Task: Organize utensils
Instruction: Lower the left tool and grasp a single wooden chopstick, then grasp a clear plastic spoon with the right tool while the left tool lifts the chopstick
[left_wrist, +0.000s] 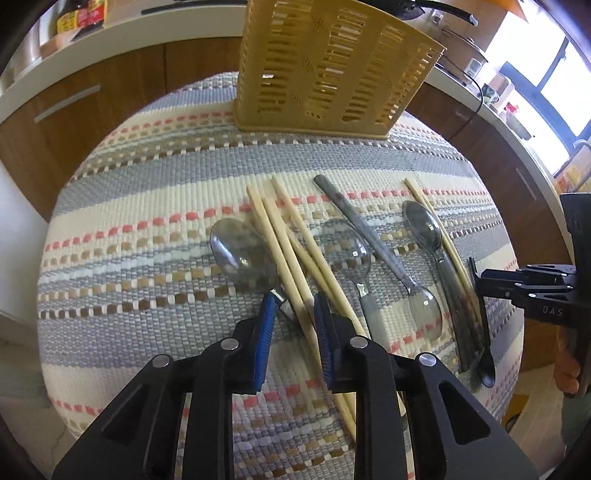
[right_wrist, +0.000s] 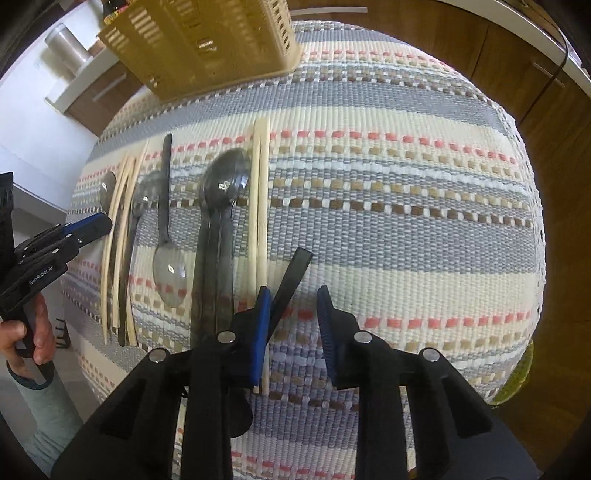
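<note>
A yellow slotted utensil basket (left_wrist: 332, 70) stands at the far side of a striped woven mat (left_wrist: 147, 221); it also shows in the right wrist view (right_wrist: 207, 44). Several metal spoons and bamboo chopsticks lie on the mat. My left gripper (left_wrist: 295, 321) is open, its jaws on either side of a chopstick bundle (left_wrist: 288, 236) and the handle of a large spoon (left_wrist: 242, 251). My right gripper (right_wrist: 293, 310) is open and empty over the mat, just right of two chopsticks (right_wrist: 260, 192) and a dark spoon (right_wrist: 221, 184). It shows at the right edge of the left wrist view (left_wrist: 476, 280).
Wooden cabinets (left_wrist: 92, 99) and a white counter with bottles surround the mat. A window (left_wrist: 546, 74) is at the right. The right part of the mat (right_wrist: 406, 221) holds no utensils. The left gripper and hand show at the left of the right wrist view (right_wrist: 55, 251).
</note>
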